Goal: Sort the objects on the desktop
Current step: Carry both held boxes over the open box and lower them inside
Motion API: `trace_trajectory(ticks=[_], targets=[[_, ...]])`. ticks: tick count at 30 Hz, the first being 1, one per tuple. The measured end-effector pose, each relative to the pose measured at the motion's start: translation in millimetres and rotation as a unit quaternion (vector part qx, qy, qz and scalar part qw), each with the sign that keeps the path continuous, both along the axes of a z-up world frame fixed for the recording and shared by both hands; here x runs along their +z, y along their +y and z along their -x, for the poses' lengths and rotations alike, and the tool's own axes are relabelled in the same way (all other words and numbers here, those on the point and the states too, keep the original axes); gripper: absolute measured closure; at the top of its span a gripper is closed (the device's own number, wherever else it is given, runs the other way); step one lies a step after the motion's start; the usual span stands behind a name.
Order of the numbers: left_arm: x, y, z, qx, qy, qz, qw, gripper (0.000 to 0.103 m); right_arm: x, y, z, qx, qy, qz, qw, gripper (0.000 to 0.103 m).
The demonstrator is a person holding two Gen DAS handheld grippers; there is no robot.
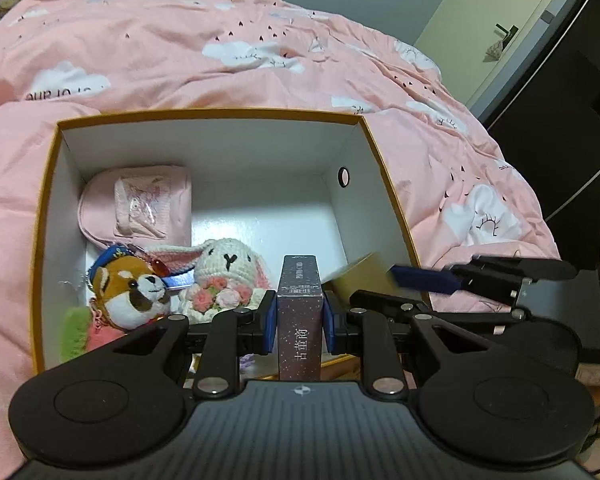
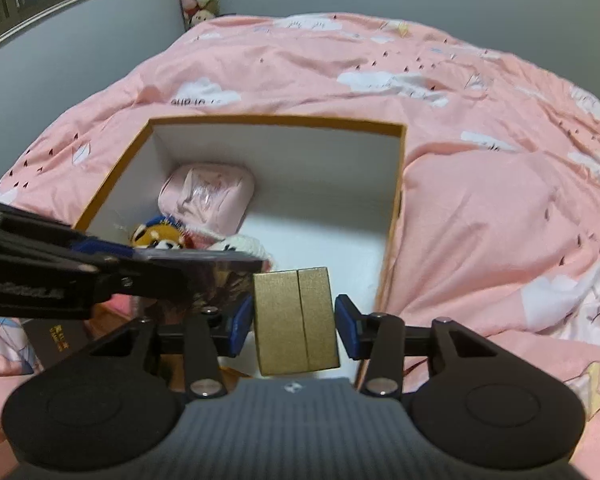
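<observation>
**Two small boxes held over the storage box: keep both grips square**

The card box (image 1: 300, 312) in your left claw (image 1: 300, 320) is a slim, stiff carton standing on its narrow edge, pinched across its thin sides by the blue pads (image 1: 271, 322). It looks light and rigid, so it should not buckle, but its printed skin seems glossy and could slide if you ease off. The pads sit low on it, so most of it projects forward past them; keep the wrist level or it will lever out.

The gold box (image 2: 296, 320) in your right claw (image 2: 296, 326) is squarer, with a seam down the middle of its face. Its textured paper probably grips better. Here the left pad touches the box, while a sliver of gap shows at the right pad, so I cannot tell if the hold is firm; the claw is only as wide as the box. Take it across the flat sides, not over the seam.

Both hang above the near edge of the storage box (image 1: 204, 114), the gold one nearer its right wall. Inside the storage box, a pink pouch (image 1: 140, 204) lies in the far left corner, with a fox toy (image 1: 130, 292) and a knitted rabbit (image 1: 228, 270) along the near left side. The right half of its floor is bare, the likely landing spot. The storage box rests on a soft pink quilt (image 1: 260, 48), so expect it to rock if pressed.
</observation>
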State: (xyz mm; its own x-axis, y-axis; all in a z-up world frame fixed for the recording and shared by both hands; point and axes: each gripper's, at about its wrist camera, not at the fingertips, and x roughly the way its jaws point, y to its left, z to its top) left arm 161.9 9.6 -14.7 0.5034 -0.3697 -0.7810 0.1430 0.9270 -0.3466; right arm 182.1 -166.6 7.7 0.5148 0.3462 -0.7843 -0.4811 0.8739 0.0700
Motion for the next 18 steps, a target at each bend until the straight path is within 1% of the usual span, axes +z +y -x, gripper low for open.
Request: trace_trajectory(ticks=[1, 3, 5, 6, 8, 10, 13, 16, 18], targets=[[-0.3, -0.9, -1.9, -0.001, 0.002, 0.001, 1.0000, 0.077, 0.3, 0.5, 0.5, 0.001, 0.002, 0.003, 1.000, 0.069], [-2.8, -3.5, -6.2, -0.011, 0.012, 0.013, 0.9998, 0.077, 0.7, 1.2, 0.1, 0.000, 0.001, 0.006, 1.000, 0.069], [-6.5, -5.2, -10.7, -0.010, 0.021, 0.023, 0.9995, 0.077, 0.4, 1.0, -2.0, -0.003, 0.003, 0.007, 1.000, 0.069], [-7.5, -5.7, -12.4, -0.006, 0.024, 0.019, 0.9995, 0.077, 0.8, 0.5, -2.5, -0.006, 0.003, 0.007, 1.000, 0.069], [-8.1, -7.2, -15.2, 0.002, 0.028, 0.000, 0.9996, 0.077, 4.0, -3.5, -1.4, -0.009, -0.004, 0.001, 1.000, 0.069], [-8.3, -7.1, -17.9, 0.006, 0.033, -0.015, 0.9993, 0.077, 8.7, -9.1, 1.6, -0.012, -0.020, -0.007, 1.000, 0.067], [-8.3, -9.2, -24.0, -0.003, 0.045, -0.026, 0.9986, 0.077, 13.8, -18.5, 3.6, -0.027, -0.038, -0.011, 0.999, 0.066], [-10.9, -17.2, -34.5, -0.017, 0.063, -0.040, 0.9970, 0.077, 18.8, -28.9, 4.7, -0.043, -0.049, -0.030, 0.997, 0.066], [-16.1, -21.8, -43.4, -0.020, 0.084, -0.044, 0.9953, 0.077, 22.6, -35.5, 4.4, -0.053, -0.056, -0.042, 0.996, 0.066]])
